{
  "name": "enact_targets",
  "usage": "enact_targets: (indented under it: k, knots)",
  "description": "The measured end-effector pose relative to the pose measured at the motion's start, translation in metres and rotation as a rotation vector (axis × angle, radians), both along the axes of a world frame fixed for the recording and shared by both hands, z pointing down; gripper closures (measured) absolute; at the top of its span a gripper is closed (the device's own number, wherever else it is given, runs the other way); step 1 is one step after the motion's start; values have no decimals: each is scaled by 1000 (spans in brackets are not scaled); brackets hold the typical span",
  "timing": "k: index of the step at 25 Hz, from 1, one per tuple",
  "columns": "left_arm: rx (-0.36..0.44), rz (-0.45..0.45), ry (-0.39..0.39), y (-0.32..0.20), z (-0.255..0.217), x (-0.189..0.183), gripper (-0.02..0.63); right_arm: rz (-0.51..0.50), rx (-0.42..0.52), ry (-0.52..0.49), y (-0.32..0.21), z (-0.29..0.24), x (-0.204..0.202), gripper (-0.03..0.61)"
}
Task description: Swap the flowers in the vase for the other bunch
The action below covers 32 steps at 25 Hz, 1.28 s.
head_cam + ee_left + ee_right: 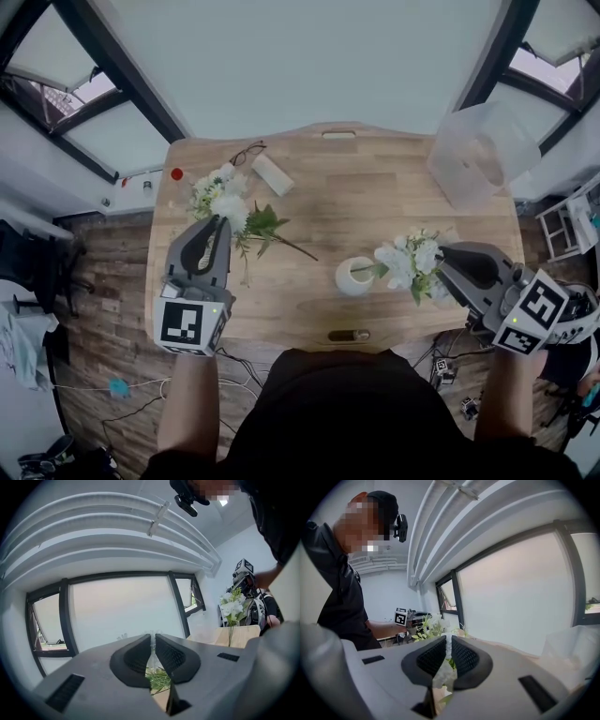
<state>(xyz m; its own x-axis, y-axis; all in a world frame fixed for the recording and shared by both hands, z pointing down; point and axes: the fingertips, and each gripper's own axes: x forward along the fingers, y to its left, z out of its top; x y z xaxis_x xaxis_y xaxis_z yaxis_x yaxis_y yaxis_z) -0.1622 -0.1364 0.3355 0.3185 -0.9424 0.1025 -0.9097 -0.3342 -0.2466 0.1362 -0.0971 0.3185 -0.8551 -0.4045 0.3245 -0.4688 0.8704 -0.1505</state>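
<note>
A small white vase (355, 277) stands on the wooden table (375, 197) near its front edge. My right gripper (442, 258) is shut on a bunch of white flowers (410, 261), held just right of the vase with a green stem reaching to the vase's mouth. In the left gripper view that bunch (233, 606) hangs upright, stems down over the table. My left gripper (222, 223) is shut on the other white bunch (223, 199) at the table's left, its stems trailing right. Leaves and petals show between both pairs of jaws (153, 641) (448, 641).
At the back left of the table lie a pair of glasses (247, 153), a white block (273, 174) and a small red thing (177, 173). A clear plastic container (480, 150) stands at the back right corner. Cables and clutter lie on the floor around the table.
</note>
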Motion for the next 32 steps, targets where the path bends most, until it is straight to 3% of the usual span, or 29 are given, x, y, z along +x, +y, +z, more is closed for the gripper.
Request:
enact_targets:
  k: [10, 32]
  knots:
    - [-52, -10, -1, -1, 30, -19, 580, -43, -27, 30, -15, 36, -29, 525]
    - [-110, -49, 36, 14, 42, -44, 580, -130, -66, 165, -14, 64, -71, 525]
